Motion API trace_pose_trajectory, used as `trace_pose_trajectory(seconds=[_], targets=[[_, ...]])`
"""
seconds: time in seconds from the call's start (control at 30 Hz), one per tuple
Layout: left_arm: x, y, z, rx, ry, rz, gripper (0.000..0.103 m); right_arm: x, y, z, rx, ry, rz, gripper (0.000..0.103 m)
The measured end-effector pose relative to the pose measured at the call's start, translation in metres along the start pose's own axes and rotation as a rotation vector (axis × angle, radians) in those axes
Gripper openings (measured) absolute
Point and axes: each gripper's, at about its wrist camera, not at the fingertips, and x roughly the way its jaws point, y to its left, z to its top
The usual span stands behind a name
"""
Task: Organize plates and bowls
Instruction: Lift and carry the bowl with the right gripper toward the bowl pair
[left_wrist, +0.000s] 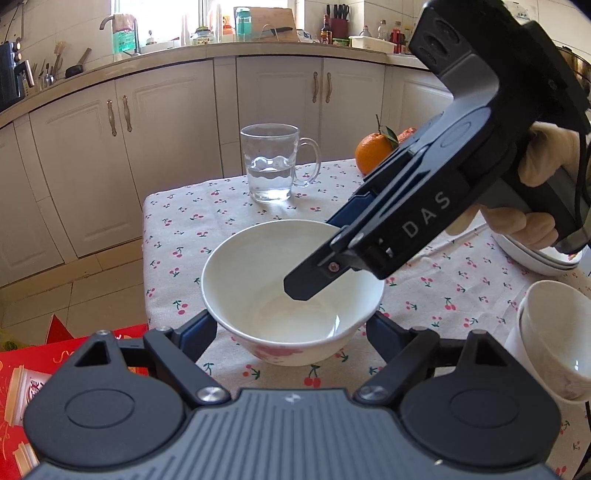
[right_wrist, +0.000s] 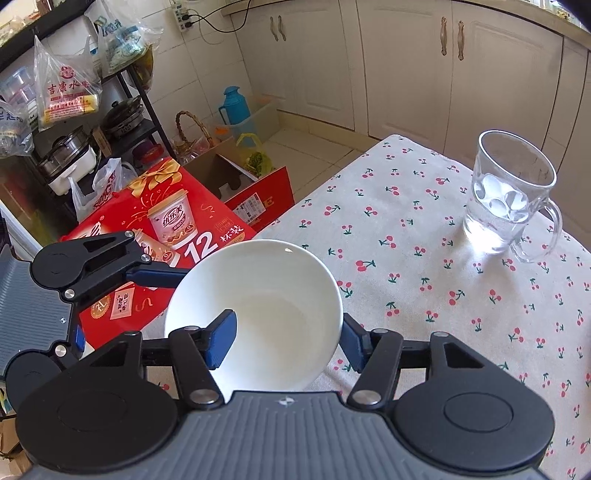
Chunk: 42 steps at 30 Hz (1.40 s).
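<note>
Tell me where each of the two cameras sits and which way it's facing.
Left wrist: on the left gripper, facing down across the table toward the cabinets; shows the white bowl between its fingers, right gripper, gloved hand.
Right wrist: on the right gripper, facing down toward the red box; its fingers straddle the bowl rim; left gripper beside it.
Shared: bowl, glass mug.

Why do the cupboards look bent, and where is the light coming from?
Left wrist view: the fisheye lens bows the cupboards; daylight enters by the window behind the counter. Right wrist view: the mug casts bright glints on the tablecloth; the bowl shows a small glare spot.
</note>
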Motion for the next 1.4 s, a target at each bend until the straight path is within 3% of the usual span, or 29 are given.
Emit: trace_pose_trajectory(seconds=[0.87, 1.4], targets=[[-0.068, -0.107, 0.013, 0.135, -0.043, -0.094, 0.087, -0.137, 0.040, -0.088, 0.002, -0.094, -0.104, 0.069], [-0.072, -0.157, 0.002, 0.150, -0.012, -0.185, 0.087, -0.178, 0.039, -0.153, 0.054, -0.115, -0.147, 0.069]])
